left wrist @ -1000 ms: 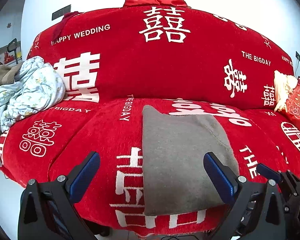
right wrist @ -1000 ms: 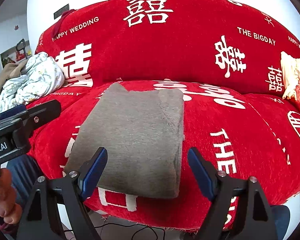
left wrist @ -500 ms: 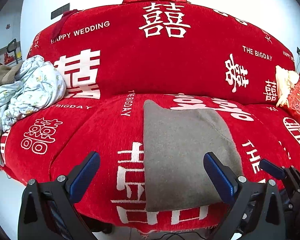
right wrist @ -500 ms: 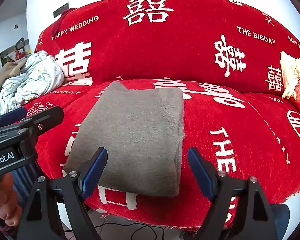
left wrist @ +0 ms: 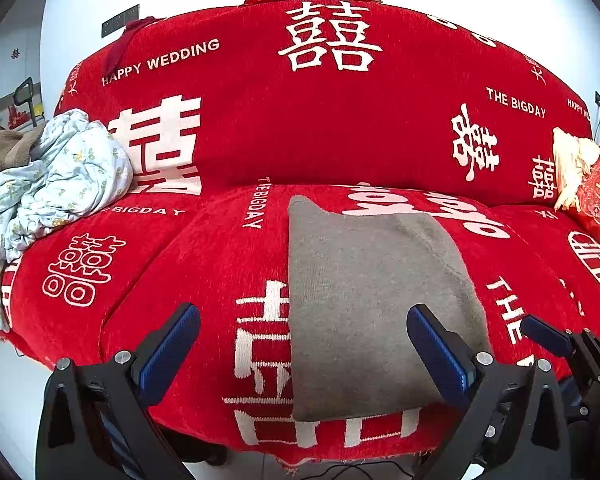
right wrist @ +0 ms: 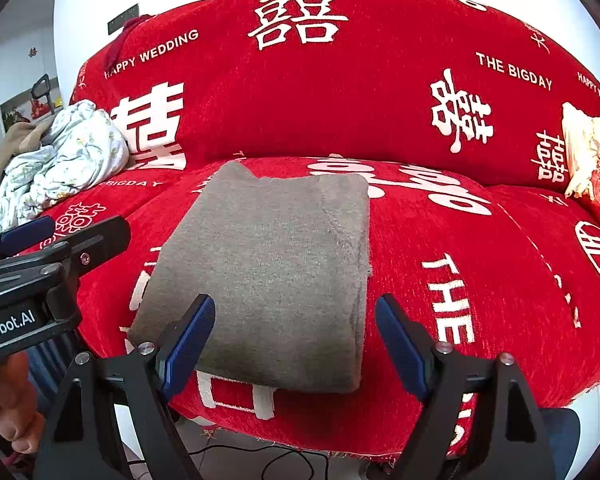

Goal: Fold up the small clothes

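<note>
— Where did the grey garment (right wrist: 276,272) lie?

— On the middle seat cushion of the red sofa (left wrist: 340,128), folded into a long rectangle, its long axis running from the cushion's front edge back toward the backrest. A crumpled floral bundle (left wrist: 56,176) sat well to the garment's left, a cream cloth (left wrist: 572,164) far to its right.

— And the hand-held grippers?

— Both hung just in front of the garment's near short edge, pointing down and forward at it. The right hand-held gripper (right wrist: 296,340) faced that edge squarely and stood wide, holding nothing. The left hand-held gripper (left wrist: 304,344) stood wide too, empty, but offset — only its right finger lay over the garment's right half, with the long left edge between its fingers.

— Which looked nearer?

— I'd judge the right one better centred; any next fold would likely start from that near edge.
</note>
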`<control>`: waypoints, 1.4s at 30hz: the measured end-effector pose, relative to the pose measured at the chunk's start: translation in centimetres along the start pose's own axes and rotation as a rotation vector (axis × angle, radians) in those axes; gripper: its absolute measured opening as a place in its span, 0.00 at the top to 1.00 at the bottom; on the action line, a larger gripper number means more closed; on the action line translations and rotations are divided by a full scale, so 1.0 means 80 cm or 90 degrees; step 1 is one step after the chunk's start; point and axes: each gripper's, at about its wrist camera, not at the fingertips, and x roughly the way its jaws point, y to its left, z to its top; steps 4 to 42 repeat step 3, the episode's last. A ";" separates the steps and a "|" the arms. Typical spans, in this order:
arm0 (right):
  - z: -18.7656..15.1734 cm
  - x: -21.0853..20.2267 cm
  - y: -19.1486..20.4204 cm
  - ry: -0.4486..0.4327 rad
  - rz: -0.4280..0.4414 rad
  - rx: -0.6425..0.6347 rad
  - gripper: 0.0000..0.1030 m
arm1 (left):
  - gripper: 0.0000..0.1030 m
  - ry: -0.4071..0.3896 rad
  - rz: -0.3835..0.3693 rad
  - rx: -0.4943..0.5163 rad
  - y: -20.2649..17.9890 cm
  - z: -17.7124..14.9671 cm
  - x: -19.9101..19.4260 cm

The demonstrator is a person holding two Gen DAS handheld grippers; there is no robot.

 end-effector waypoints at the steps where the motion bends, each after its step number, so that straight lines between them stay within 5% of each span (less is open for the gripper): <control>1: 0.000 0.000 0.000 0.000 0.000 0.000 0.18 | 0.00 0.001 0.000 0.001 0.000 0.000 0.001; 42: 0.000 0.000 0.001 0.000 0.000 0.000 0.18 | 0.00 0.003 0.000 0.002 0.000 -0.001 0.002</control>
